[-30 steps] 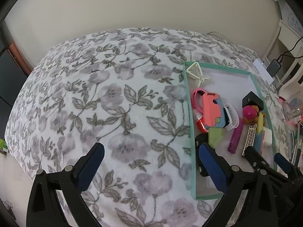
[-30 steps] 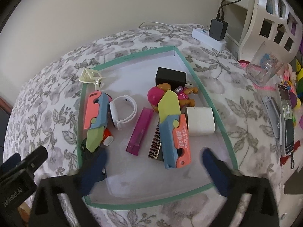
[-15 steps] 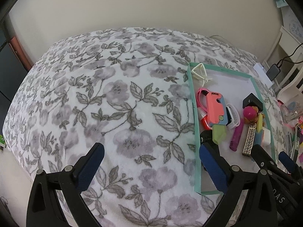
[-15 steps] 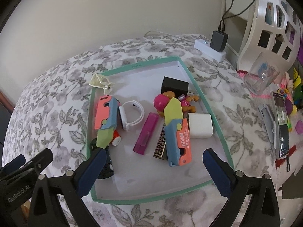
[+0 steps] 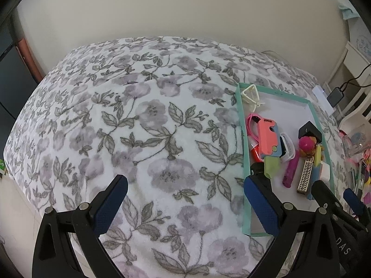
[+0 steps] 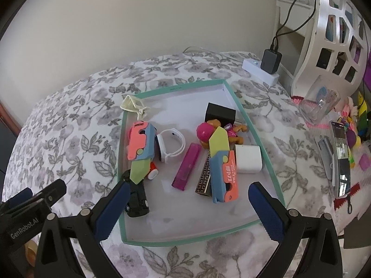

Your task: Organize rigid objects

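A teal-rimmed shallow box lies on the floral bed cover and holds several small things. Among them are two pink-and-blue folding toys, a white strap, a magenta bar, a white cube, a black cube and a black toy car. My right gripper hangs open above the box's near end, empty. Left of the box, my left gripper stands open over bare cover, empty.
A white power strip with a black charger lies beyond the box. To the right stand a white shelf unit, a clear cup, a phone and small clutter. A plain wall runs behind the bed.
Both grippers have pulled back and risen a little, so the box and its contents look smaller and farther. Nothing in the box has moved.
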Demonstrator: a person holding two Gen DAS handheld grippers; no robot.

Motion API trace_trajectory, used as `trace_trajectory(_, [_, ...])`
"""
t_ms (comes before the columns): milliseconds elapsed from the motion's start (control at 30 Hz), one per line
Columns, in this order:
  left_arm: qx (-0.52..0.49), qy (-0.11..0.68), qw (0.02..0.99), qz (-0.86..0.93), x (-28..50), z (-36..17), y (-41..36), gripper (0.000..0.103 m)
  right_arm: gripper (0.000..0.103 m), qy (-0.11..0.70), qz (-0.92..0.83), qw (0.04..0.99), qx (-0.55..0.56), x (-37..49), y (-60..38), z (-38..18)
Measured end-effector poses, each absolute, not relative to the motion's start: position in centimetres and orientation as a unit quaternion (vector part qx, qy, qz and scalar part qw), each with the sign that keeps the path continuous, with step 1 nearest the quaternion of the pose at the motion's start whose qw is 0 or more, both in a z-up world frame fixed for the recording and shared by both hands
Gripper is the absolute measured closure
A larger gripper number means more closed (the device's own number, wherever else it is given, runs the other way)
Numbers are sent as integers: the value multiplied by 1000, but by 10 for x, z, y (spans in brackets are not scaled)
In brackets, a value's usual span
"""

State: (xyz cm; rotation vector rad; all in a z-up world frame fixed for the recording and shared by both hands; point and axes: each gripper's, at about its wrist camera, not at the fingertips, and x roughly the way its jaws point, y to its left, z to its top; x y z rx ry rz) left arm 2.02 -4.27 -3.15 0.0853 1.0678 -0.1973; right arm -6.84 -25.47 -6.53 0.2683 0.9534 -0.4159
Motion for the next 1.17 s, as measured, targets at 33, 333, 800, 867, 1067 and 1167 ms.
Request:
trace_trajectory(33, [41, 506, 856, -94, 19, -31, -43, 3, 0, 453, -198, 860, 128, -68, -255, -65])
trace_trajectory(333, [42, 501, 860, -92, 17, -27, -41, 3, 0, 449, -200, 862, 125, -69, -254, -63])
trace_trajectory(800, [41, 497, 863, -83, 17, -26, -41, 3, 0, 451, -200, 861, 124, -69, -254, -63])
trace_trajectory(867, [41, 498, 862, -82, 17, -27, -41, 3, 0, 452, -199, 861, 123, -68, -254, -63])
trace_trajectory(1067, [44, 496, 864, -80, 17, -26, -41, 3, 0, 455, -196, 860, 120, -67, -256, -66])
trace_trajectory(1167, [42, 495, 864, -80, 17, -26, -41, 3, 0, 456, -196, 860, 120, -67, -256, -66])
